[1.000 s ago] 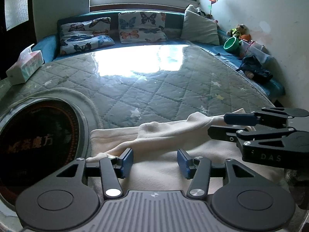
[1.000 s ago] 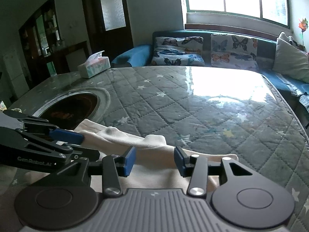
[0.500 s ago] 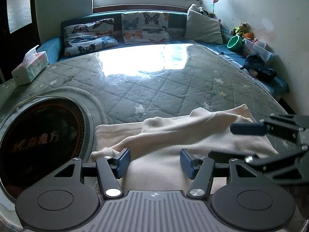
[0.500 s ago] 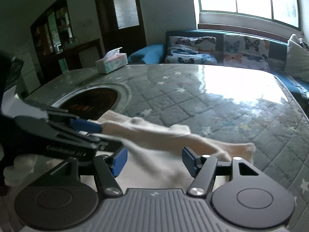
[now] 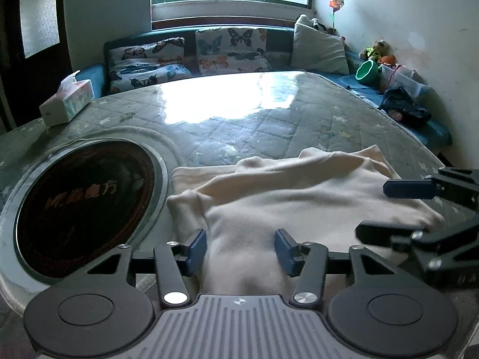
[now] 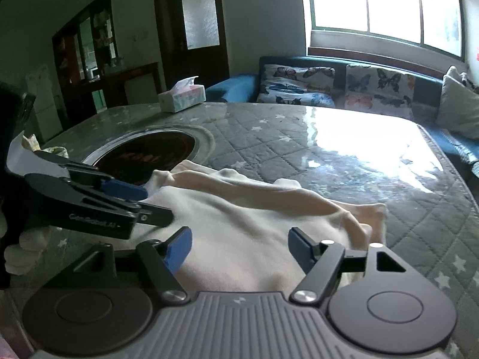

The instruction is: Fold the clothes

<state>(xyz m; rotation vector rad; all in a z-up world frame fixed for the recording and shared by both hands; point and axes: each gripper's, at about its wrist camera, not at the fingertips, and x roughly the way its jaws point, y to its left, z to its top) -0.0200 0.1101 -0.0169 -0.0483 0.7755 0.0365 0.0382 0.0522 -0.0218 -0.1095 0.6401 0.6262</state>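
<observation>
Centrally, quilted table bearing cream garment, rumpled, just right of the round dark inset; left gripper and right gripper over the garment's near edge, jaws wide, holding nothing; tissue box beyond the inset

A quilted grey-green surface with small stars carries a tissue box near its far left edge and a dark round inset. Behind it, butterfly cushions line a blue sofa; a green bowl sits at right.
</observation>
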